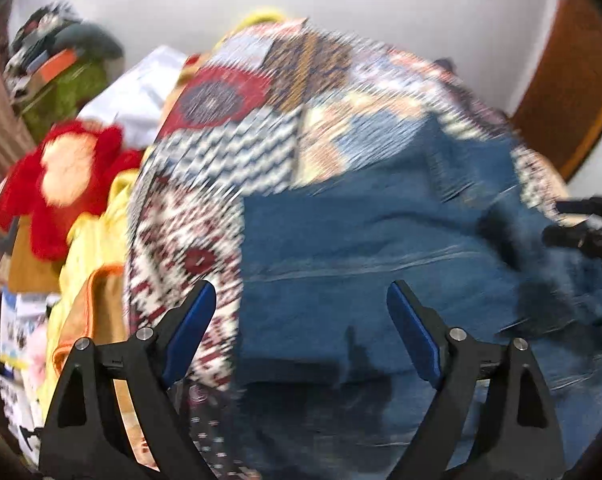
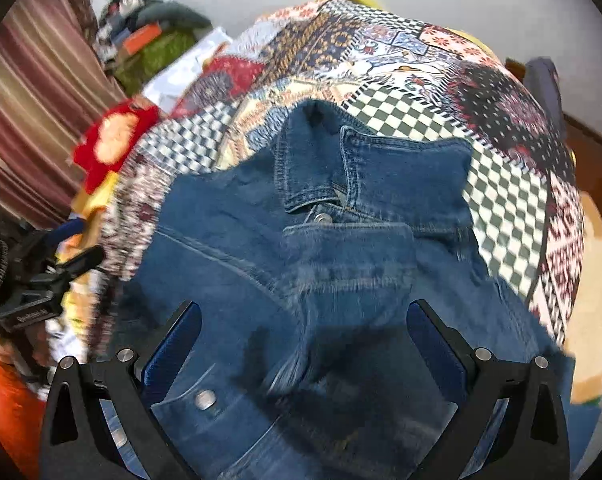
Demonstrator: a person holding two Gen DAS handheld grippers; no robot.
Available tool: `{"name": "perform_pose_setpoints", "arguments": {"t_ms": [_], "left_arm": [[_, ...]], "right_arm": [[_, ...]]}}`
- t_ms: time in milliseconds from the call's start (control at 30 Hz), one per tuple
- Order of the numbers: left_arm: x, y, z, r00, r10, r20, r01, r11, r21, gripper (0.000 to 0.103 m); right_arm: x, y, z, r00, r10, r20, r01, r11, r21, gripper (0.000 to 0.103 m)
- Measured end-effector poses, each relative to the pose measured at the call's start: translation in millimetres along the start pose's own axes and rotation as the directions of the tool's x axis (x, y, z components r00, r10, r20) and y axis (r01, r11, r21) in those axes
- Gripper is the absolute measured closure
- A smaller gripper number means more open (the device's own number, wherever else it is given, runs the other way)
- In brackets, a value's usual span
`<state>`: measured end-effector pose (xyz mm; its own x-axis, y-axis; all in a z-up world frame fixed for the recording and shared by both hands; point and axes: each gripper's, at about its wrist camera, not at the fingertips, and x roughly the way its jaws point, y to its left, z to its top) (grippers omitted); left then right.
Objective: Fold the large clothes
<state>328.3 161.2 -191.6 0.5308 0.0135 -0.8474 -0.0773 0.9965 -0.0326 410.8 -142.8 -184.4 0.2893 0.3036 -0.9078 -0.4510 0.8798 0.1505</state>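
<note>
My left gripper [image 1: 301, 312] hangs over the jacket [image 1: 381, 260] with its jaws wide apart and nothing between the blue pads [image 1: 415, 332]; no earlier view tells me more. My right gripper [image 2: 305, 328] also stands with its jaws spread, pads clear of the cloth, pointing down at the same jacket [image 2: 341, 260]. The jacket is blue denim and lies on the patchwork spread [image 2: 501, 184], collar [image 2: 365, 168] away from me, a sleeve or flap folded across the chest under the collar button [image 2: 323, 218]. A second snap [image 2: 205, 400] shows low down near my right gripper's left finger. In the left view the right gripper [image 1: 581, 232] juts in at the right edge, over the denim. Past the spread's left edge sit a red and cream soft toy [image 1: 69, 176], yellow cloth [image 1: 97, 248], and a heap of clothes [image 2: 153, 28] by the wall. The left view is blurred
</note>
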Motion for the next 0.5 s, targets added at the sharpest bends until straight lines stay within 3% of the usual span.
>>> {"name": "perform_pose_setpoints", "arguments": {"t_ms": [67,133,300,333,400,500], "left_arm": [[21,11,-10,0.999,0.028,-0.044,-0.028,1.0,-0.005,0.016],[45,22,-21,0.994,0.039,-0.1,-0.041,0.999,-0.024,0.016],[88,26,-48,0.977,0.006,-0.215,-0.018,0.998,-0.052,0.015],[91,26,-52,0.978,0.005,-0.211,-0.017,0.998,-0.057,0.014],[90,27,-56,0.981,0.018,-0.194,-0.031,0.997,-0.068,0.006],[90,31,-61,0.98,0.007,-0.197,-0.026,0.995,-0.094,0.005]], "right_arm": [[21,2,6,0.998,-0.053,-0.023,0.052,0.998,-0.017,0.001],[37,-3,7,0.997,-0.056,-0.056,0.057,0.998,0.003,0.004],[52,-18,5,0.998,-0.02,-0.066,0.026,0.996,0.087,0.034],[49,-21,5,0.999,-0.004,-0.045,0.009,0.996,0.092,0.037],[41,-23,3,1.0,0.01,-0.02,-0.008,0.996,0.093,0.059],[30,-26,0,1.0,0.029,0.006,-0.03,0.994,0.101,0.078]]}}
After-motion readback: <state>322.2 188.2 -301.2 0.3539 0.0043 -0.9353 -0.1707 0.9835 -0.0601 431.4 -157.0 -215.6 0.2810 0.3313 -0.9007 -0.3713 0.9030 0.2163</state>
